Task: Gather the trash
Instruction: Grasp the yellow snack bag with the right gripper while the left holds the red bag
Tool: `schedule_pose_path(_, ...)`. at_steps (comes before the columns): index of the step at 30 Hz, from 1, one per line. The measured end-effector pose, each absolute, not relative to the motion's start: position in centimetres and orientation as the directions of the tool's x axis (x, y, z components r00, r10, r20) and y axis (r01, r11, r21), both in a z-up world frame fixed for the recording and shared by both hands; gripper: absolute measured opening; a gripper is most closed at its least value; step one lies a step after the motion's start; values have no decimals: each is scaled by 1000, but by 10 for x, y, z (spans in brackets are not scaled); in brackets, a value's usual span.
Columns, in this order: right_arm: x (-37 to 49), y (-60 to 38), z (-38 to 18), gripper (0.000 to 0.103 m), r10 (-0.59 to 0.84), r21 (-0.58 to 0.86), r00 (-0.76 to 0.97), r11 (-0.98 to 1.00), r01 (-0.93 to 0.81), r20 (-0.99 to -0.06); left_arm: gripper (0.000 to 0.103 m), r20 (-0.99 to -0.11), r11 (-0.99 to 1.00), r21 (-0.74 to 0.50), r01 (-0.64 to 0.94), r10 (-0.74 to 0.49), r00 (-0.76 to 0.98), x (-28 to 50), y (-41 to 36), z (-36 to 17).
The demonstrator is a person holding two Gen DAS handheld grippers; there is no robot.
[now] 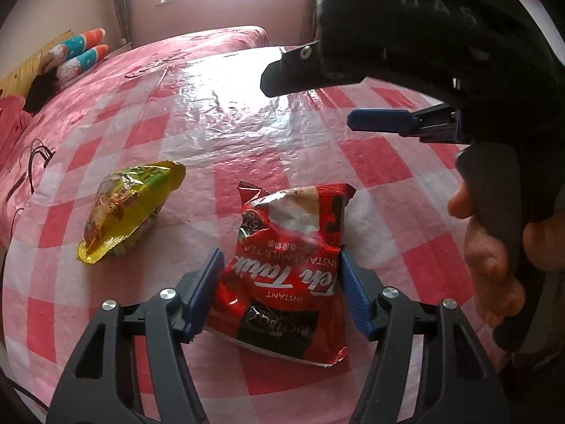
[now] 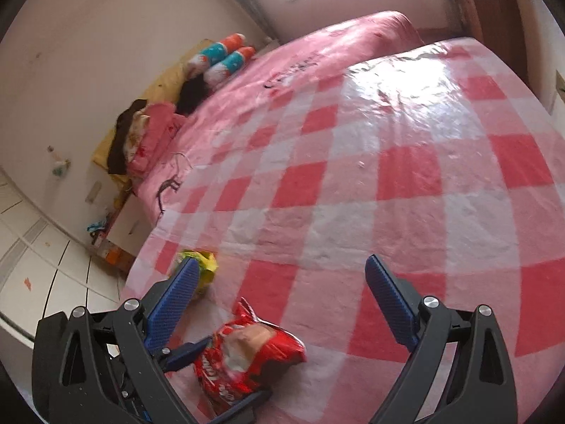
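My left tongs (image 1: pixel 279 295) straddle the red milk-tea packet (image 1: pixel 286 275), one blue pad at each side of it. The pads sit right at the packet's edges, and the foil looks pinched inward near the right pad, so I log the left tongs as clamped on the packet. The packet lies flat on the checked surface (image 1: pixel 370 162), torn end pointing away from me, print upside down in this view.

A yellow-green snack wrapper (image 1: pixel 123 212) lies on the surface to the left of the red packet, apart from it, crumpled and partly open.

My right tongs (image 2: pixel 279 311) hang above the surface with the fingers wide apart and nothing between them. In the right wrist view the red milk-tea packet (image 2: pixel 247 357) sits low in frame beneath them, with the left tongs' blue pads at its sides. The yellow-green snack wrapper (image 2: pixel 201 268) shows partly behind my right tongs' left finger.

A bed (image 2: pixel 317 49) with a pink cover stands beyond the surface, two orange-and-teal pillows (image 2: pixel 222 56) at its head.
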State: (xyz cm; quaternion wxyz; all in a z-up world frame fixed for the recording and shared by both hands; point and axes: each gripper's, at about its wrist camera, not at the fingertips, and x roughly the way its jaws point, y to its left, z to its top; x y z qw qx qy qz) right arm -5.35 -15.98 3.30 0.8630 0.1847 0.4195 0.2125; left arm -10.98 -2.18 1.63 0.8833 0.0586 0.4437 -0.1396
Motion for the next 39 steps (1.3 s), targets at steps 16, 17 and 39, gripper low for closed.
schedule_pose_path(16, -49, -103, 30, 94, 605, 525, 460, 795, -305, -650, 60, -785, 970, -189, 154, -243, 569, -124, 69, 23)
schedule_pose_path(17, -51, -96, 28, 94, 615, 532, 446, 787, -312, -650, 60, -786, 971, -189, 149, -240, 570, -126, 74, 23)
schedule_pose_path(39, -38, -18, 9, 82, 573, 473, 440, 819, -323, -691, 60, -754, 974, -227, -9, -170, 634, -146, 169, 29)
